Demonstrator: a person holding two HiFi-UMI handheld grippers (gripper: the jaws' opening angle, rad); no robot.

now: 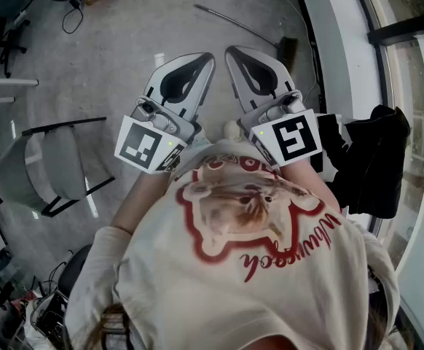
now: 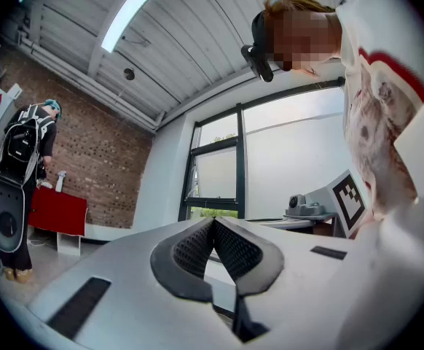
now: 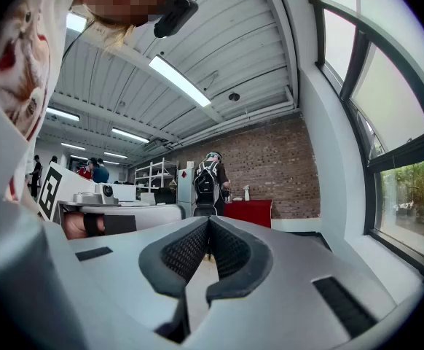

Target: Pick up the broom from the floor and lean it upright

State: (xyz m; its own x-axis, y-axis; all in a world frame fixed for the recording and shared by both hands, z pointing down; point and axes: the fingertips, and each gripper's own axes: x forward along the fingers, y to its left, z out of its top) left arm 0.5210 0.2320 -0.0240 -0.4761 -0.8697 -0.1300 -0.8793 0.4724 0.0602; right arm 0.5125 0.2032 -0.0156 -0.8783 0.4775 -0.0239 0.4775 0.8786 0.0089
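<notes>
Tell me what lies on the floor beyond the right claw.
The broom lies flat there, brush head to the right, thin handle running up-left across the grey floor. The right claw is shut and empty. The floor directly beneath that claw is covered.

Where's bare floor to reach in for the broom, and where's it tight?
Free: bare concrete floor between the chair and the broom. Tight: its head end lies by the white sill; black jacket at right, cables far left.
</notes>
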